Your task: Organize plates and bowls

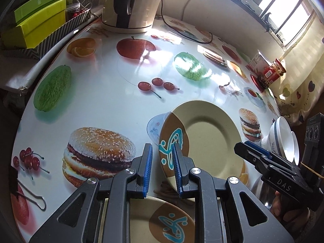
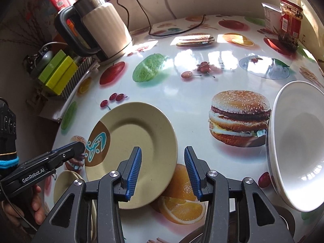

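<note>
Above fruit-print table (image 1: pixel 113 105), left gripper (image 1: pixel 162 168) pinches rim of tilted beige plate (image 1: pixel 210 137); right gripper (image 2: pixel 163 172) empty, jaws moderately apart, white bowl (image 2: pixel 299 147) beside it.

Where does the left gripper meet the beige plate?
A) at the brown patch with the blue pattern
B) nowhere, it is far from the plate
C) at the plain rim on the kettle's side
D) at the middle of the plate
A: the left gripper has its tip on the beige plate at the rim's brown patch.
</note>
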`<state>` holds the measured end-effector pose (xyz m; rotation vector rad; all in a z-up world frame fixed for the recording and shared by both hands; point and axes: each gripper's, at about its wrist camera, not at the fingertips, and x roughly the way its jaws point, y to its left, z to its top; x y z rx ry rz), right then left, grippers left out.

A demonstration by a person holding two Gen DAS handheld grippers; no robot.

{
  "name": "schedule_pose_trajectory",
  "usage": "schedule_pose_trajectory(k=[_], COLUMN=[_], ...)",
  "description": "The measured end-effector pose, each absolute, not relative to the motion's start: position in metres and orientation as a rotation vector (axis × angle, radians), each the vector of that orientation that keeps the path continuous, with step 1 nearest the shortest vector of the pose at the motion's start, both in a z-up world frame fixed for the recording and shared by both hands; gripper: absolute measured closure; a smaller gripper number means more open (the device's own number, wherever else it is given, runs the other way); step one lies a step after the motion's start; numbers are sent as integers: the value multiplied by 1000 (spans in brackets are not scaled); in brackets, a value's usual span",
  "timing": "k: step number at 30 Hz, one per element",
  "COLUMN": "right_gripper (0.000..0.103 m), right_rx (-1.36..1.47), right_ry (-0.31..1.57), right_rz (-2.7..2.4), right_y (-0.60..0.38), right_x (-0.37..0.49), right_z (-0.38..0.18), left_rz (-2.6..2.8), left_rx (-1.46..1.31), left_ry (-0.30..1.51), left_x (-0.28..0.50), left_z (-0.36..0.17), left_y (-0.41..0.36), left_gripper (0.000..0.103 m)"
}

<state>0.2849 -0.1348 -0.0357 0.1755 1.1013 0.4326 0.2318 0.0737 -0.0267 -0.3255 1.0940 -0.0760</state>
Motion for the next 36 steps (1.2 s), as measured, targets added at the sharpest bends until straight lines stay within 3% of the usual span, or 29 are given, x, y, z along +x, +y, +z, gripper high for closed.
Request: schedule_pose_trajectory(k=[28,36], right_gripper=[84,84], right_rx=[165,170], right_ry=[1126,1126], right_rz=[431,432], right_y=[-137,-138], right_x=[288,288], right_z=[-45,-45], left_rz=[-71,-73], left_rx=[-336,-330], left_ry=[1117,1113], left_x=[236,236], left_z=[-38,-38], left_y=[72,72], left_gripper=[82,84])
